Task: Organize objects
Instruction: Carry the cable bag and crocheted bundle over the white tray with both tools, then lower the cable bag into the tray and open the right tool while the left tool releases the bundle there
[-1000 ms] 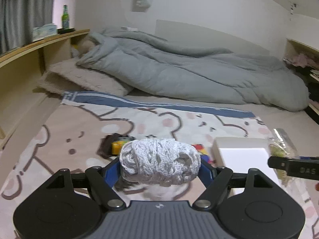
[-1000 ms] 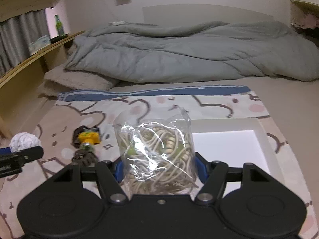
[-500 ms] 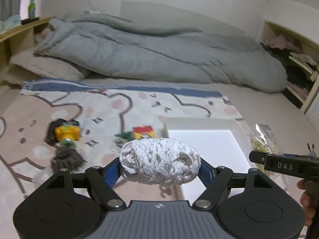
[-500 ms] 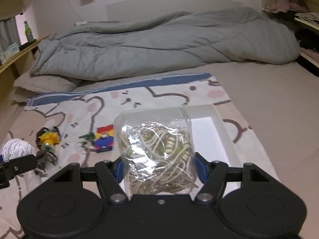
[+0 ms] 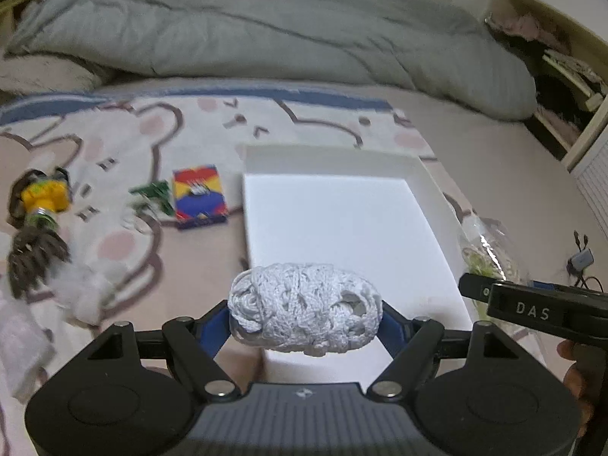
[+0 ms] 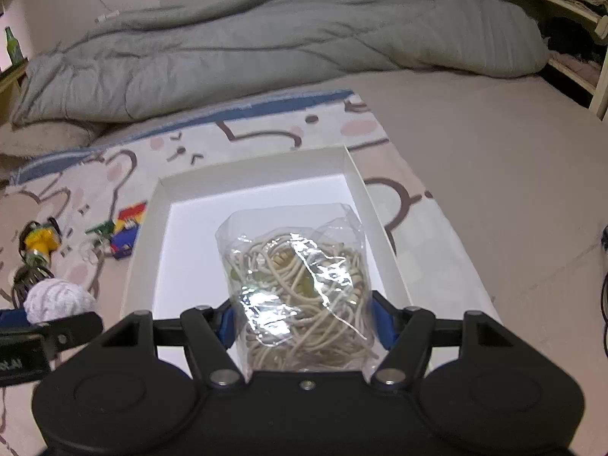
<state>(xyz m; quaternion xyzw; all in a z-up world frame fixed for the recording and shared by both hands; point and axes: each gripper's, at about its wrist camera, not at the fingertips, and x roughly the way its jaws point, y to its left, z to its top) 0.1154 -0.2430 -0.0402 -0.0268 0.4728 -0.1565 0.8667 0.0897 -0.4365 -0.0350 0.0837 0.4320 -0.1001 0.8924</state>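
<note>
My left gripper (image 5: 304, 317) is shut on a white crocheted bundle (image 5: 304, 307) and holds it over the near edge of a shallow white box (image 5: 342, 163). My right gripper (image 6: 300, 323) is shut on a clear plastic bag of beige cord (image 6: 296, 277), held above the same white box (image 6: 250, 169). The bag (image 5: 482, 254) shows at the box's right side in the left wrist view. The bundle (image 6: 57, 298) shows at the box's left side in the right wrist view.
On the bear-print mat (image 5: 114, 140) left of the box lie a colourful card pack (image 5: 197, 195), a small green piece (image 5: 152, 193), a yellow item with a dark tassel (image 5: 38, 205) and white fluff (image 5: 83, 288). A grey duvet (image 5: 266, 26) lies behind.
Both grippers have moved rightward and forward over the white box, each still holding its object. The view now tilts down onto the box.
</note>
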